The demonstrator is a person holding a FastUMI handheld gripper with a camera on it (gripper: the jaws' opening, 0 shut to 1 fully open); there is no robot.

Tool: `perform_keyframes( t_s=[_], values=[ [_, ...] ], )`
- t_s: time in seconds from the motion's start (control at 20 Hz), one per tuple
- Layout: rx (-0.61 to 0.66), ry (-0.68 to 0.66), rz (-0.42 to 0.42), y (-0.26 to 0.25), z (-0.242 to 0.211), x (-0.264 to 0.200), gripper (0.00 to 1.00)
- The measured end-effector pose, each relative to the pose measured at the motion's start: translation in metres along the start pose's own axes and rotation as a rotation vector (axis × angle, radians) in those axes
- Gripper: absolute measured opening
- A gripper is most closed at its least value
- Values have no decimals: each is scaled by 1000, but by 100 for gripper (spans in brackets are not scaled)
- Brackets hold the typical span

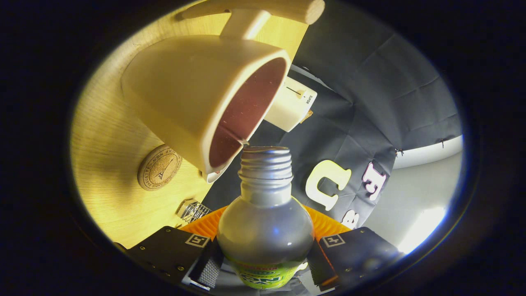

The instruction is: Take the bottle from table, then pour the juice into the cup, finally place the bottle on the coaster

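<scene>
Here your gripper (pixel 265 263) is clamped on the bottle (pixel 265 222), both fingers pressing its sides, its open neck at twelve o'clock meeting the cup (pixel 193 102) rim, the coaster (pixel 159 167) at ten o'clock.

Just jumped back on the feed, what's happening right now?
The claw is shut on a silver metal bottle with a green label, its cap off. The view is tilted, so the bottle's threaded mouth sits right at the rim of the cream plastic cup with a dark red inside: the pour is under way. The round cork coaster lies bare on the light wooden table beside the cup.
</scene>
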State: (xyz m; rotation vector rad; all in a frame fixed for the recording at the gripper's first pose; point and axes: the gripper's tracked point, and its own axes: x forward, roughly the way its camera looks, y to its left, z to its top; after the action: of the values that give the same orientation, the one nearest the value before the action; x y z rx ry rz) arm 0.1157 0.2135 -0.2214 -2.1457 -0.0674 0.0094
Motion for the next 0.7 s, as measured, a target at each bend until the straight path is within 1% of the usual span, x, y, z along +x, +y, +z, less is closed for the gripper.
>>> perform_keyframes(
  t_s=[0.4, 0.7],
  values=[
    [1, -9, 2, 1, 2, -1, 83],
    [62, -10, -2, 3, 1, 0, 83]
  ],
)
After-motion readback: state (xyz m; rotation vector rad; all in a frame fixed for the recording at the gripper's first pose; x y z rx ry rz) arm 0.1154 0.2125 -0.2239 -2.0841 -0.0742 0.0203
